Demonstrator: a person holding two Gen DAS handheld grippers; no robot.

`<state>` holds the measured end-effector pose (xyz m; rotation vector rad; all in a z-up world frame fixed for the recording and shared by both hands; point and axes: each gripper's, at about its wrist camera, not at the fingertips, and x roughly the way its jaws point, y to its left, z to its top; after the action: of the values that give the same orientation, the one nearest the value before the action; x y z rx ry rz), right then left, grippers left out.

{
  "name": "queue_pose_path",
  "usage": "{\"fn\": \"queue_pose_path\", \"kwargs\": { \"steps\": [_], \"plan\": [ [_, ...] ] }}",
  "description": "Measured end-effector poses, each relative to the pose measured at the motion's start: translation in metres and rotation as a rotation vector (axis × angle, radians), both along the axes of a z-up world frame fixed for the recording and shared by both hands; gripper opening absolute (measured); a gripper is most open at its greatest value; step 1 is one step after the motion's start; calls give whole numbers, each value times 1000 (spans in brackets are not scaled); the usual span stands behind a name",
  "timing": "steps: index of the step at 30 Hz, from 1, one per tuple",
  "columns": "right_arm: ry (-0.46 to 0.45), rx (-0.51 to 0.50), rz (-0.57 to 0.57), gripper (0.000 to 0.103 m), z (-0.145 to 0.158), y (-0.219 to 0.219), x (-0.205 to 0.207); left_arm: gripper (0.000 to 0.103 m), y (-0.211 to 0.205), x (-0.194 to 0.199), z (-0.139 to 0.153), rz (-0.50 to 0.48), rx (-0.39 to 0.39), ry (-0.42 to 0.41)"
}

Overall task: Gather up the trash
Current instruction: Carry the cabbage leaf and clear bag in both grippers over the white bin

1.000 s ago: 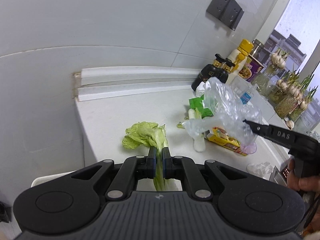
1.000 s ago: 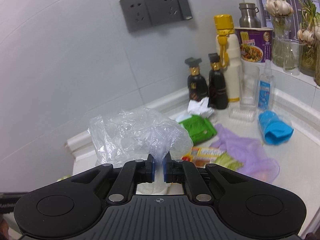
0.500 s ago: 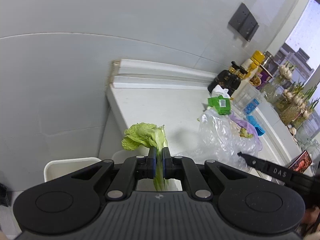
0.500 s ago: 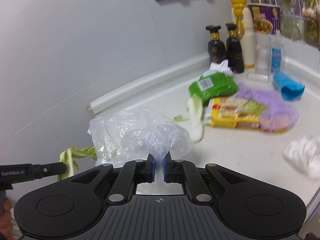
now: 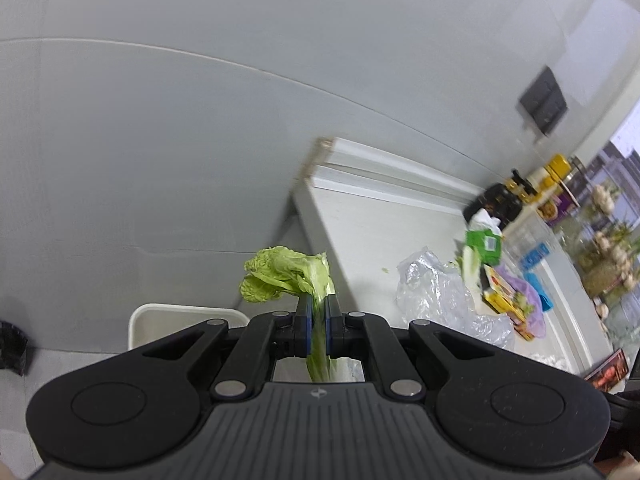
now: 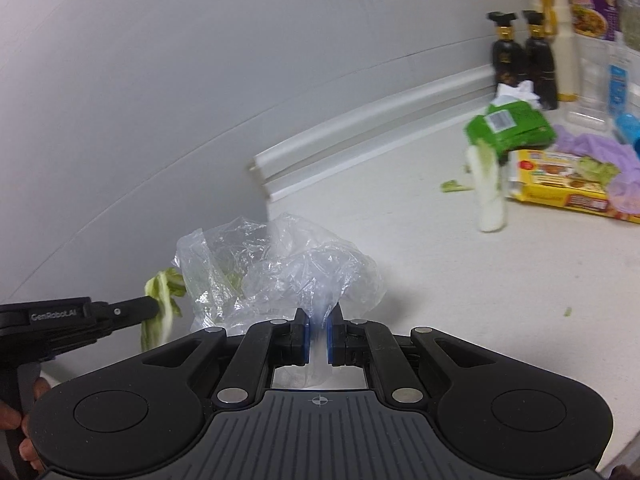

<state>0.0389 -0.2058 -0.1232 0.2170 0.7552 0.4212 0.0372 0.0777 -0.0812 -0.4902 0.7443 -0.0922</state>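
Observation:
My left gripper [image 5: 317,312] is shut on a green lettuce leaf [image 5: 286,276] and holds it in the air past the counter's left end, above a white bin [image 5: 180,316]. It also shows in the right wrist view [image 6: 154,308] with the leaf [image 6: 160,312] hanging from it. My right gripper [image 6: 318,334] is shut on a crumpled clear plastic bag [image 6: 280,268], held near the counter's left edge. The bag also shows in the left wrist view [image 5: 436,288].
On the white counter [image 6: 400,232] lie a white cabbage stalk [image 6: 490,196], a green packet [image 6: 512,124], a yellow box [image 6: 560,184] and a purple bag [image 6: 600,152]. Dark sauce bottles [image 6: 524,64] stand by the wall. A black bag [image 5: 12,344] sits on the floor.
Both grippers have moved left toward the counter's end with their loads. The lettuce now hangs past the counter edge over the white bin; the remaining trash lies farther right.

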Motion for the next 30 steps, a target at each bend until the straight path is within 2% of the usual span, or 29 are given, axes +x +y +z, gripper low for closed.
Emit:
{"fn": "queue_pose_path", "kwargs": {
  "steps": [10,17,23,30],
  "plan": [
    [13,-58,175,6,-6,64,-2,5,35,-4,-25,58,-16,57],
    [70,-140,295,6,-29,124,5,5,57,7,-64,46,-18,152],
    [190,-206,244,6,-73,162,25,5,62,23,-101,32,31,238],
    [249,-393,156,6,-123,196,45,5,55,50,-146,-32,95,330]
  ]
}}
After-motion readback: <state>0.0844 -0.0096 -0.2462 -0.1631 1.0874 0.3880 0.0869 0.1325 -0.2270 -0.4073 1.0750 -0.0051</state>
